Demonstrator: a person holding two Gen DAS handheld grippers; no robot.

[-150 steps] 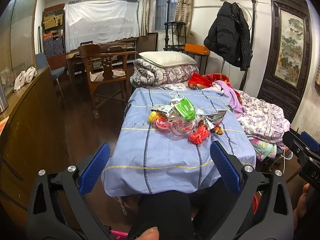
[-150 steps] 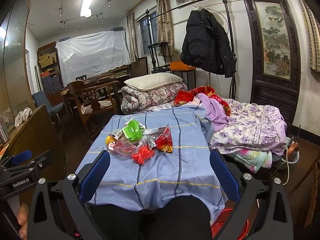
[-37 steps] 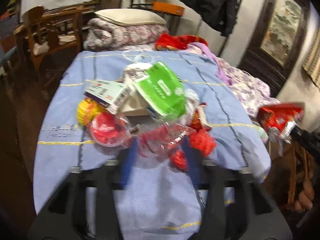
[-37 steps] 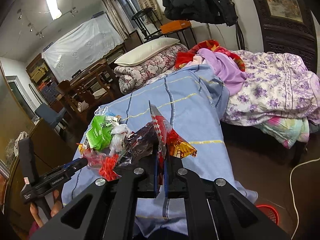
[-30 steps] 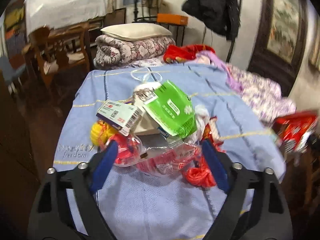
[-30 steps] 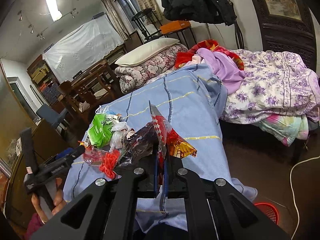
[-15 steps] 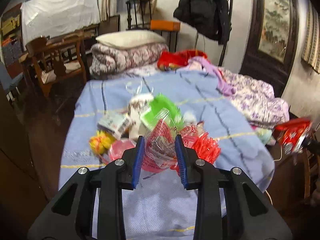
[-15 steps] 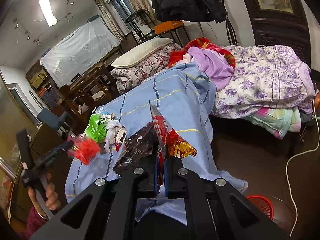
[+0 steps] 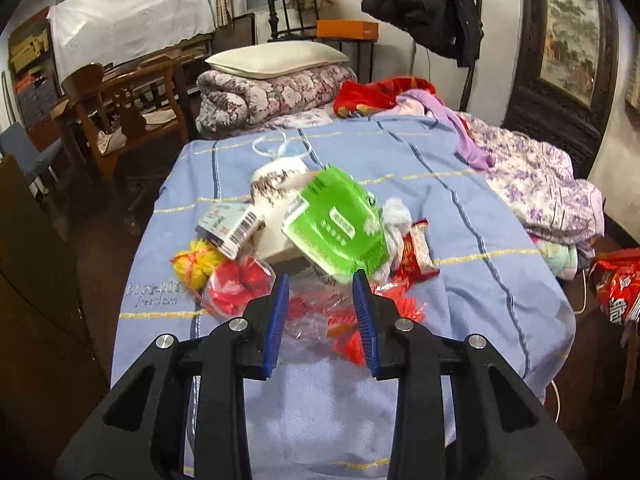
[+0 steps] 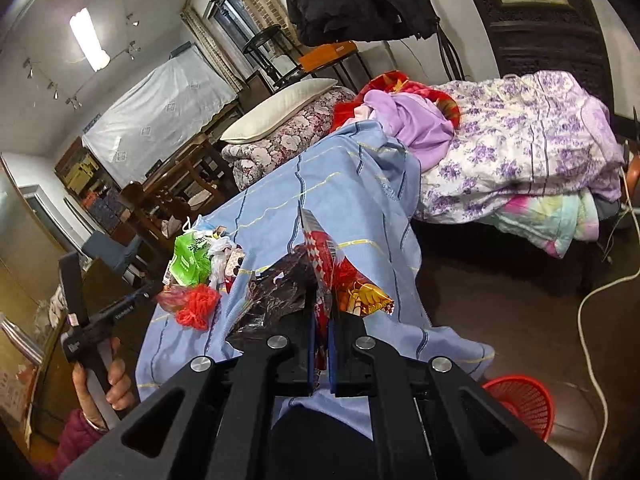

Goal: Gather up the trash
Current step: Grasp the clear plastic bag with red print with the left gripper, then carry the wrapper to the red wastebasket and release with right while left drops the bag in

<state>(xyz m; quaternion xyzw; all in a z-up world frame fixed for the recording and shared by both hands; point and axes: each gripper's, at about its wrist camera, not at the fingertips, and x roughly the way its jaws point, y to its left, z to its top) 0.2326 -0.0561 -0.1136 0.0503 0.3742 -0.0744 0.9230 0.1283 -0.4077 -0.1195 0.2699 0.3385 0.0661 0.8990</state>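
Observation:
A heap of trash lies on the blue striped cloth [image 9: 460,216]: a green packet [image 9: 336,224], a barcoded carton [image 9: 230,226], a yellow mesh ball [image 9: 194,262], a red-filled plastic cup [image 9: 240,284] and a red snack wrapper [image 9: 416,252]. My left gripper [image 9: 322,312] is shut on a clear plastic bag with red mesh [image 9: 320,316], just above the cloth's front part. The bag also shows in the right wrist view [image 10: 188,300]. My right gripper [image 10: 320,344] is shut on a red foil snack wrapper [image 10: 332,272], off the cloth's right side.
A red waste basket [image 10: 520,404] stands on the dark floor at the lower right. Folded quilts and a pillow [image 9: 276,56] lie behind the cloth, flowered bedding [image 10: 520,148] to its right. A wooden chair [image 9: 116,108] and a cabinet [image 9: 36,280] are at the left.
My left gripper opened over the heap, then shut on the clear bag with red mesh and lifted it. My right gripper carried the foil wrapper rightward, bringing the red basket into view.

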